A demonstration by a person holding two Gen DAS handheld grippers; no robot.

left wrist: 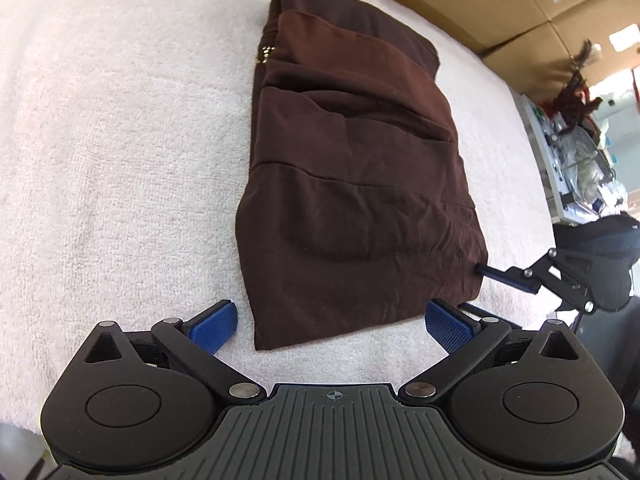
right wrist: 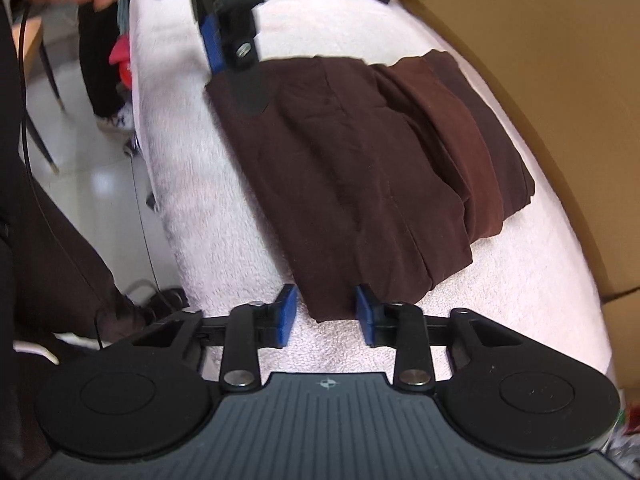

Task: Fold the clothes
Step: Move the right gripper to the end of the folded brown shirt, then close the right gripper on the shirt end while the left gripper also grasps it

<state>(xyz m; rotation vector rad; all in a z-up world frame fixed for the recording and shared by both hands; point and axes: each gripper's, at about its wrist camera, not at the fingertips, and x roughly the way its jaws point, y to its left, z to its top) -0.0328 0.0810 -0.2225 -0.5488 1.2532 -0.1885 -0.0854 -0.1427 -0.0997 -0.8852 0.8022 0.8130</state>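
Our wide-open left gripper (left wrist: 330, 326) and narrower, empty right gripper (right wrist: 326, 312) flank the folded brown cloth garment's (left wrist: 352, 184) near edge; it stretches lengthwise away from the left gripper.

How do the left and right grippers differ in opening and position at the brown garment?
The left gripper is spread wide at the brown garment's near corner; the right gripper is narrower, a corner of the garment's edge between its pads. Both are open, low over the white towel.

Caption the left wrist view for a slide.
Open left gripper faces a folded brown garment on a white towel.
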